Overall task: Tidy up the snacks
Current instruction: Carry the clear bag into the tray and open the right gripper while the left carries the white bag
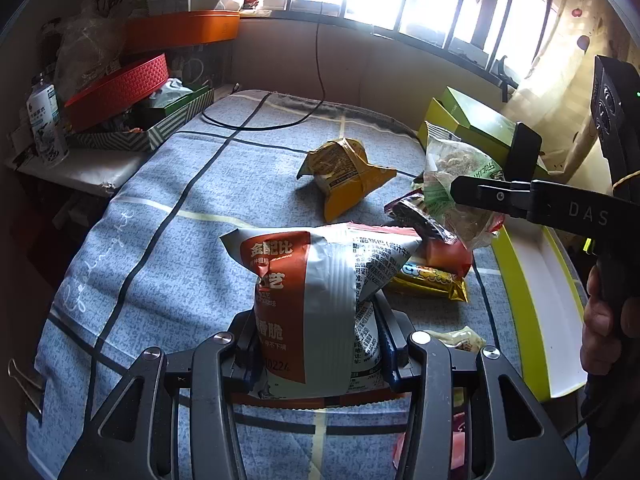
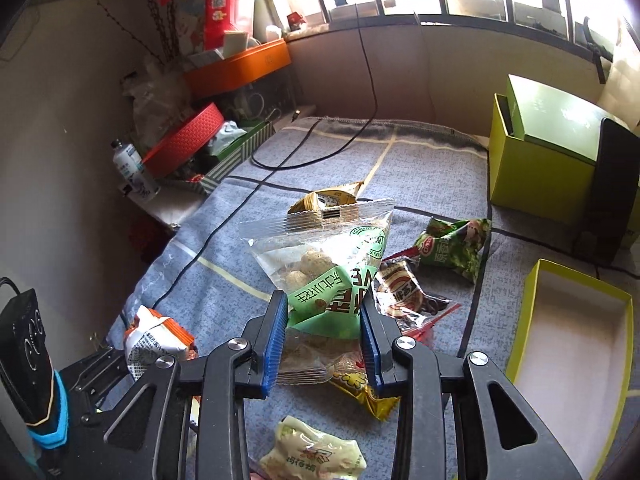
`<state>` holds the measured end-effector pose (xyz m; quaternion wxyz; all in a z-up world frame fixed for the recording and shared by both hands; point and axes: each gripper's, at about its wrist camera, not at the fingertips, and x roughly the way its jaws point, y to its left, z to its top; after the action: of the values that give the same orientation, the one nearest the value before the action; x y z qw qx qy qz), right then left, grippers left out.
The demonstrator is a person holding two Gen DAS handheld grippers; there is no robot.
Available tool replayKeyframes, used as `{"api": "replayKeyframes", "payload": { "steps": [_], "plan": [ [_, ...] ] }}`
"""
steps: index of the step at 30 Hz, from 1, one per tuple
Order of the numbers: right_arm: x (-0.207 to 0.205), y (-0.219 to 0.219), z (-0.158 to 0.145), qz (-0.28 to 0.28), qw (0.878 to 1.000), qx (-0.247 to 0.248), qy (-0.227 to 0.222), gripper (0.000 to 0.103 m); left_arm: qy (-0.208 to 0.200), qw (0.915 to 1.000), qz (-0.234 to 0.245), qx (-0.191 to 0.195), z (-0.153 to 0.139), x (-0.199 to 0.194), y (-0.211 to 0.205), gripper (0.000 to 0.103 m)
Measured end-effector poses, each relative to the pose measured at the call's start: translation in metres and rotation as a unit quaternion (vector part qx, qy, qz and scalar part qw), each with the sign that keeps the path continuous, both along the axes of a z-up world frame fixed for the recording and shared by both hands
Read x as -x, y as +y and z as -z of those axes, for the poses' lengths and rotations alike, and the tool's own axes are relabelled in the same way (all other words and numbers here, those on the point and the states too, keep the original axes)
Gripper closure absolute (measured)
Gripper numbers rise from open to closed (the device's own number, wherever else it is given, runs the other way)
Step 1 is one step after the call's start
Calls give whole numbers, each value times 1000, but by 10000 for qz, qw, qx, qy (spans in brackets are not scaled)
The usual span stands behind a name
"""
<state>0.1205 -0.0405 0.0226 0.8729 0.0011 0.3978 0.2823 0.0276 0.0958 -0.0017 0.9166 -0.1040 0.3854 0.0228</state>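
Left wrist view shows a blue checked cloth (image 1: 160, 240) over the desk below a bright window, with snacks scattered on it. My left tongs (image 1: 316, 344) are closed around an orange-and-white snack bag (image 1: 304, 304), held upright. My right tongs (image 2: 324, 328) clamp a clear green-labelled bag (image 2: 320, 264), lifted above the pile. An open yellow-green box (image 2: 576, 364) lies just to the right. My right hand (image 1: 604, 320) grips its handle.
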Motion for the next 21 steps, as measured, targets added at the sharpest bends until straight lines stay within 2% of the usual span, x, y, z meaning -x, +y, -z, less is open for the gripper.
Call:
{"api": "replayKeyframes", "payload": {
  "steps": [8,21],
  "plan": [
    [10,-38,-4,187,9997,-42,-154,71,-16,9996,281,-43,-12,-14,-27,57],
    [14,-104,5,716,9973,-105,-111,71,8,9951,979,-136,-26,-47,-86,57]
  ]
}}
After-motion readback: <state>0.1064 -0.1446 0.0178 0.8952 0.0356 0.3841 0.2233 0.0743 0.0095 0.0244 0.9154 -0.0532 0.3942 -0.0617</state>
